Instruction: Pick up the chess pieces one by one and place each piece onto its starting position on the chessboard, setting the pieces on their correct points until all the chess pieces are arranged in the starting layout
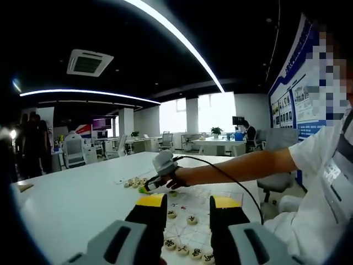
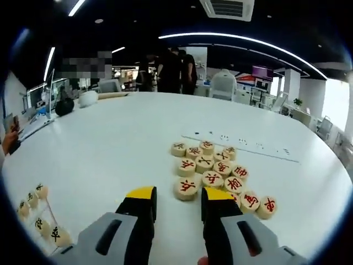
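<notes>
A white table carries the chessboard, flat at its near edge, its long axis running away from the left gripper, whose jaws stand apart, gripping nothing. Loose chess pieces, round discs lying face-up, cluster just ahead of the right gripper, also parted and empty.

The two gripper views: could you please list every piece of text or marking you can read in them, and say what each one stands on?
Red characters on the round wooden chess pieces clustered on the white table: too blurred to read.
Black characters on the pieces on the chessboard: too small to read.
Wall poster with blue panels: text too small to read.
Small dark marks on the sheet beyond the cluster: unreadable.
Nothing else legible.
</notes>
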Tool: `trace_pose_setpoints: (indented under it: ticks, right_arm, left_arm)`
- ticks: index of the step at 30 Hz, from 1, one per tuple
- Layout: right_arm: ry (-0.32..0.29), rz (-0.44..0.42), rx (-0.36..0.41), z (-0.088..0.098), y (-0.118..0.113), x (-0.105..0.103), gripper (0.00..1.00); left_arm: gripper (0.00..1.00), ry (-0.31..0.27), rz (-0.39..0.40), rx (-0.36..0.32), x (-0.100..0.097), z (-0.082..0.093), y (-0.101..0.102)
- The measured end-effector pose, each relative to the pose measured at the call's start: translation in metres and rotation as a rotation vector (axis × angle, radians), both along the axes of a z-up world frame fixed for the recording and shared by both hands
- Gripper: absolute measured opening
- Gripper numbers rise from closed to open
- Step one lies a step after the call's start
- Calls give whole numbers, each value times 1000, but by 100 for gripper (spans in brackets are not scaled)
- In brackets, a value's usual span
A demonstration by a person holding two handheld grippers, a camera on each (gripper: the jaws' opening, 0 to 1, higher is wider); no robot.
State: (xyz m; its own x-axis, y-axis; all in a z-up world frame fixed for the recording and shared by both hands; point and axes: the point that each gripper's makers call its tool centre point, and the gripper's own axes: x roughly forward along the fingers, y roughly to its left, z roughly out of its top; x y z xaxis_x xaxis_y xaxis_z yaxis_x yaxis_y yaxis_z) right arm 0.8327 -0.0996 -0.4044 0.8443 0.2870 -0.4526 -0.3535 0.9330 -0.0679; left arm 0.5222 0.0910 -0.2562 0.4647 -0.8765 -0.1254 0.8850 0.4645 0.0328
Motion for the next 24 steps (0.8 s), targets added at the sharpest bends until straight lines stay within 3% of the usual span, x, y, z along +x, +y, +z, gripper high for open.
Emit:
trace_pose_setpoints:
  ticks: [3, 7, 12, 16, 24]
  right_arm:
    - [-18, -13, -15, 1, 0, 4, 20]
    - [-22, 1, -46, 5, -1, -4, 19]
    - [-51, 41, -12, 25, 2, -21, 19]
    - [-82, 102, -34, 42, 4, -44, 20]
    - [-110, 176, 7, 68, -9, -105, 20]
  left_arm:
    - [32, 6, 0, 9, 3, -4, -1]
    - [32, 6, 2, 13, 3, -5, 0]
    - [32, 4, -1, 8, 2, -4, 0]
    - [32, 8, 2, 13, 3, -6, 0]
    - [32, 6, 1, 13, 1, -4, 0]
